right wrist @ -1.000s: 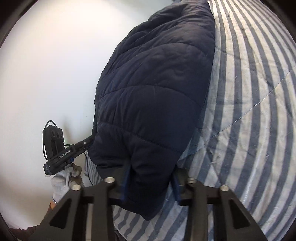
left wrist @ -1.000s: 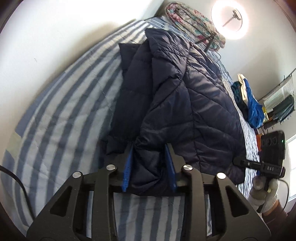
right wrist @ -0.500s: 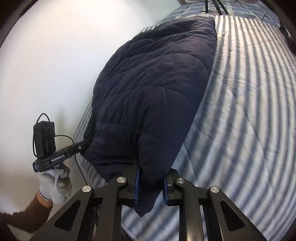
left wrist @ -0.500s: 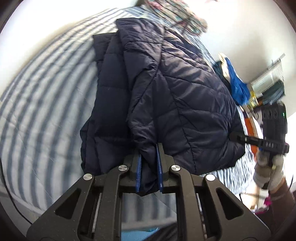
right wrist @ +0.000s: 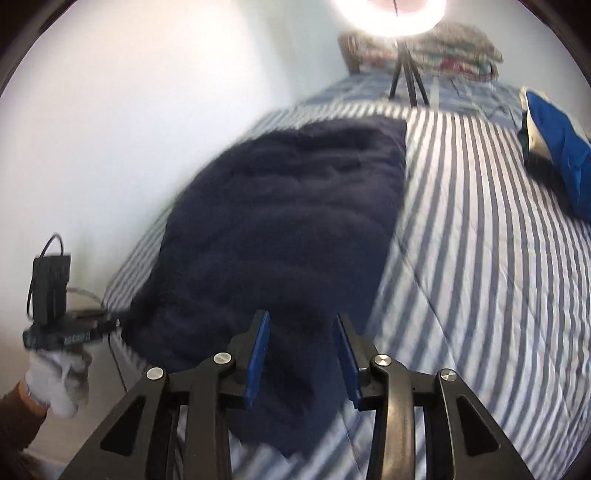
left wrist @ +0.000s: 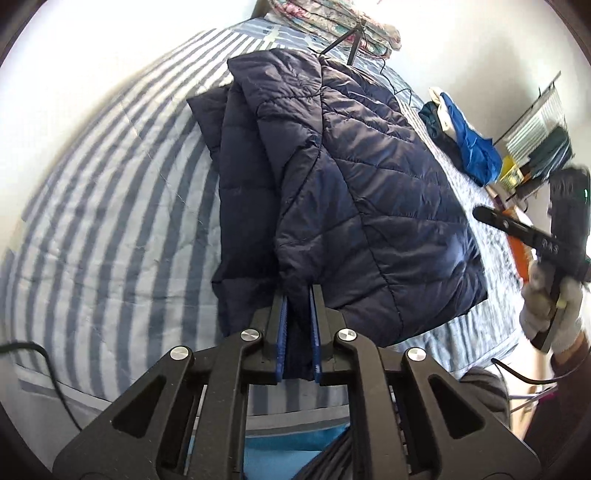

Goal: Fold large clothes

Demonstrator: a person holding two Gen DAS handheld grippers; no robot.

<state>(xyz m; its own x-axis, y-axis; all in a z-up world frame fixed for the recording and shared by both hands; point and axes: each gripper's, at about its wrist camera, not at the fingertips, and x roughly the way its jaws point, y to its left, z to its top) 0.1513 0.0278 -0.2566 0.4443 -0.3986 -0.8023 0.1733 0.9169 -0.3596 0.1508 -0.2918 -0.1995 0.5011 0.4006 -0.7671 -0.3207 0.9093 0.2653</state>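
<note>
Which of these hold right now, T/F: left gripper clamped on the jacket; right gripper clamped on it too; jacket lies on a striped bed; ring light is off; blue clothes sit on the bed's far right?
1. The left gripper is clamped on the navy jacket. True.
2. The right gripper is clamped on the jacket too. False: its jaws stand apart, with the jacket's hem lying loose between them.
3. The jacket lies on a striped bed. True.
4. The ring light is off. False: it glows bright.
5. Blue clothes sit on the bed's far right. True.
</note>
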